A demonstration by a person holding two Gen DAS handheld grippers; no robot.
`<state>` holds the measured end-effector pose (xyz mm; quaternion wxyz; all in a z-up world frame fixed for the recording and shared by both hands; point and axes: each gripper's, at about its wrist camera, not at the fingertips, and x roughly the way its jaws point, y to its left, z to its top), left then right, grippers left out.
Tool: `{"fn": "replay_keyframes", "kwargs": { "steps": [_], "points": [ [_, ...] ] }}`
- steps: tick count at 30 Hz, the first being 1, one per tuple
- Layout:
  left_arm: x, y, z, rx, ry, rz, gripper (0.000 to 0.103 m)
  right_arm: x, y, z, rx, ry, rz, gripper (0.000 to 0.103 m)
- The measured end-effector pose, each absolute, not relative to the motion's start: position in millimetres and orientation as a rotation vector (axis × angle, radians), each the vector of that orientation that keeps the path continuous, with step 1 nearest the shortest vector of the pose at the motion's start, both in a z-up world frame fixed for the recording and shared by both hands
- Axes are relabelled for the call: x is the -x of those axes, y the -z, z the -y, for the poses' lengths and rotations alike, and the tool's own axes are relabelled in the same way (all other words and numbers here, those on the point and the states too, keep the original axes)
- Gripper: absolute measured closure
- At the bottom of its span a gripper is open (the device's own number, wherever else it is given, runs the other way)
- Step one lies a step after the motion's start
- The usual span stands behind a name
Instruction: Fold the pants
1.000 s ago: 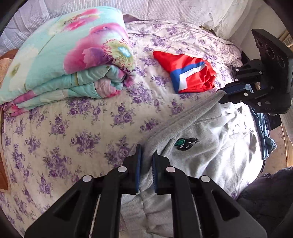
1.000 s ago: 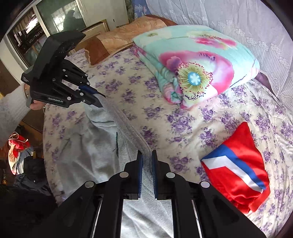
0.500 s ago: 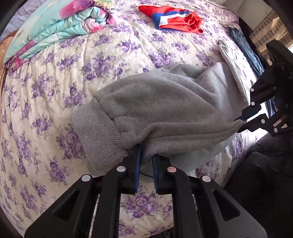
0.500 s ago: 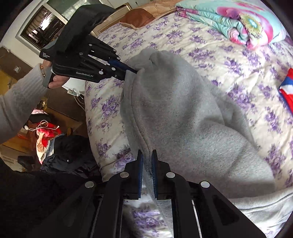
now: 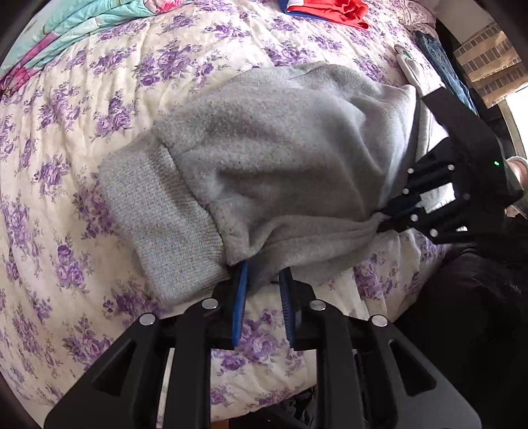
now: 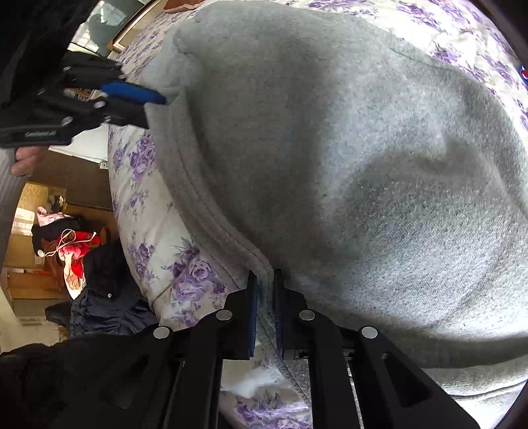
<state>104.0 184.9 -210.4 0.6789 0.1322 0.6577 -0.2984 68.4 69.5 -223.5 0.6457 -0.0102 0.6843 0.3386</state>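
The grey sweatpants lie folded over on the floral bed, ribbed cuff to the left. My left gripper sits at the near edge of the pants, its jaws parted a little with fabric resting between them. In the right wrist view the pants fill the frame. My right gripper is shut on the seamed edge of the pants. The right gripper also shows in the left wrist view, pinching the pants' right end. The left gripper shows in the right wrist view.
A folded floral quilt and a red, white and blue cloth lie at the far side of the bed. Blue jeans hang at the right edge. Clothes lie heaped on the floor beside the bed.
Both grippers have lowered the folded pants toward the near edge of the bed. The left gripper's jaws have opened slightly; the right stays clamped.
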Motion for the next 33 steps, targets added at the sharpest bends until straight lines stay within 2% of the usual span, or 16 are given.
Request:
{"fn": "replay_keyframes", "kwargs": {
  "steps": [1,2,3,7,9,10,13,15,16,19,21,22,24,26,30,33],
  "points": [
    [-97.4,203.4,-188.0,-0.304,0.662,-1.473,0.081,-66.9,223.7,-69.3,0.019,-0.764,-1.553,0.094],
    [-91.2,196.7,-192.1,-0.312,0.638,-1.473,0.067,-64.8,223.3,-68.2,0.014,-0.759,-1.546,0.093],
    [-85.3,188.5,-195.7,-0.315,0.615,-1.465,0.062,-62.6,223.3,-67.8,0.008,-0.752,-1.538,0.093],
    [-74.4,147.4,-182.5,-0.211,0.609,-1.352,0.058,-56.0,220.3,-69.8,0.011,-0.726,-1.494,0.093],
    [-79.8,140.7,-164.6,-0.121,0.575,-1.298,0.045,-53.1,218.6,-70.8,0.019,-0.719,-1.473,0.093],
    [-84.8,145.2,-154.6,-0.096,0.531,-1.287,0.044,-51.2,217.8,-71.8,0.022,-0.717,-1.463,0.093],
    [-102.5,191.1,-128.5,-0.046,0.373,-1.374,0.044,-47.5,215.9,-70.4,0.01,-0.713,-1.438,0.093],
    [-108.7,231.8,-122.2,-0.028,0.273,-1.472,0.059,-44.6,214.3,-67.4,0.0,-0.712,-1.432,0.092],
    [-108.1,244.7,-122.1,-0.033,0.227,-1.479,0.059,-42.5,212.8,-66.4,-0.001,-0.715,-1.434,0.092],
    [-98.7,239.8,-117.9,-0.051,0.199,-1.428,0.059,-35.0,194.0,-64.7,0.019,-0.748,-1.429,0.087],
    [-92.2,236.9,-119.9,-0.048,0.201,-1.419,0.059,-35.0,180.0,-59.4,0.013,-0.771,-1.43,0.076],
    [-89.6,237.2,-122.6,-0.035,0.206,-1.412,0.059,-36.8,173.2,-56.1,-0.006,-0.777,-1.413,0.076],
    [-86.4,237.0,-131.7,0.021,0.213,-1.4,0.059,-43.1,166.0,-50.1,-0.028,-0.747,-1.369,0.081],
    [-85.0,236.6,-140.0,0.077,0.213,-1.398,0.059,-50.0,175.2,-52.0,-0.029,-0.722,-1.38,0.098],
    [-81.5,235.2,-144.7,0.107,0.214,-1.398,0.06,-50.1,228.6,-72.4,0.003,-0.709,-1.501,0.1],
    [-79.1,236.4,-148.7,0.121,0.222,-1.388,0.061,-60.7,226.2,-61.2,-0.117,-0.693,-1.564,0.1]
  ]
}}
